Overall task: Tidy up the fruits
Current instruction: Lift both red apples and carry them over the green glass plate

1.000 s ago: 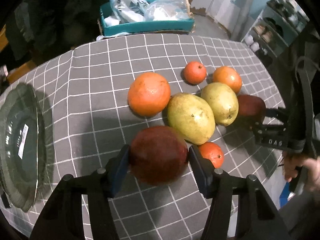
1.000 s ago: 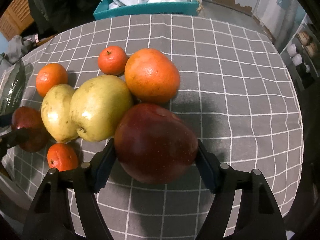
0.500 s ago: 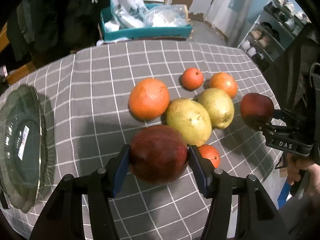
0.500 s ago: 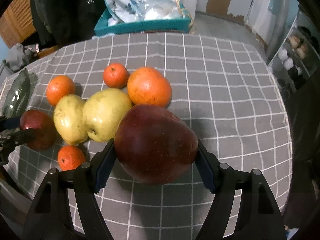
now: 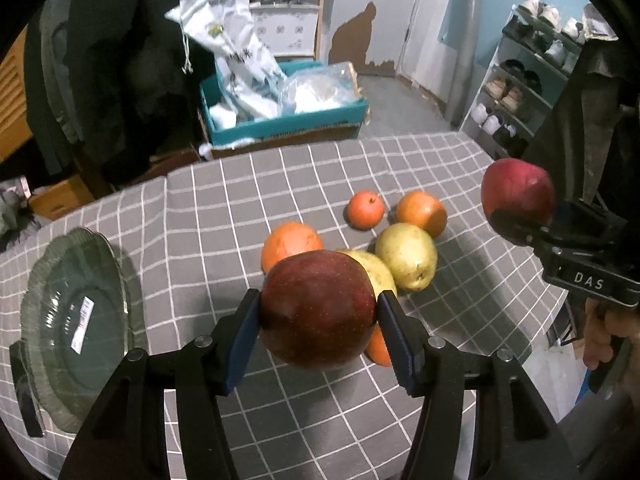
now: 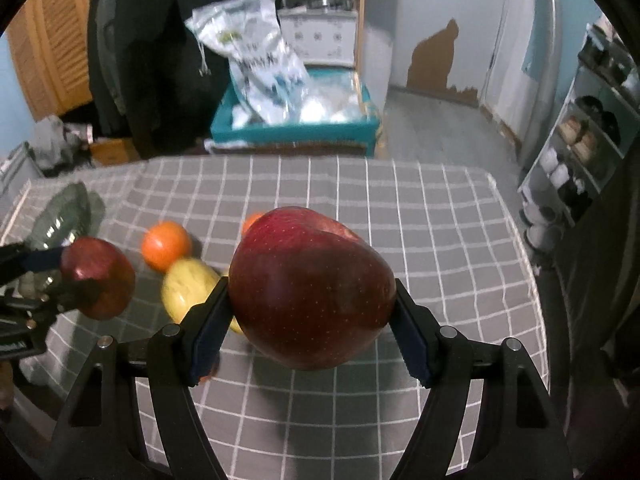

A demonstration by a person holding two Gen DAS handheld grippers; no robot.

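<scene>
— Cramped room, this: peeling paint by the door, a shoe rack point(image 5: 516, 92) on one side, and a teal box point(image 5: 280, 120) of plastic bags just beyond the far edge of the table point(image 5: 224, 216), which wears a grey checked cloth.

— And both grippers are loaded?

— Yes. The left gripper point(image 5: 318, 330) is clamped on a dark red apple point(image 5: 318, 310), held clear above the cloth, on the near side of the fruit pile. The right gripper point(image 6: 312, 322) grasps a second red apple point(image 6: 312, 294), also in the air, off to the pile's other side.

— Why the apples first?

— My guess is sorting by kind: the two match. The glass plate point(image 5: 76, 320) sits empty, well apart from the pile, so I'd say it's the destination.

— What stays in the pile?

— Two yellow pears point(image 5: 406, 256) touching each other, a large orange point(image 5: 290, 244) against them, smaller oranges point(image 5: 365, 209) around.
</scene>
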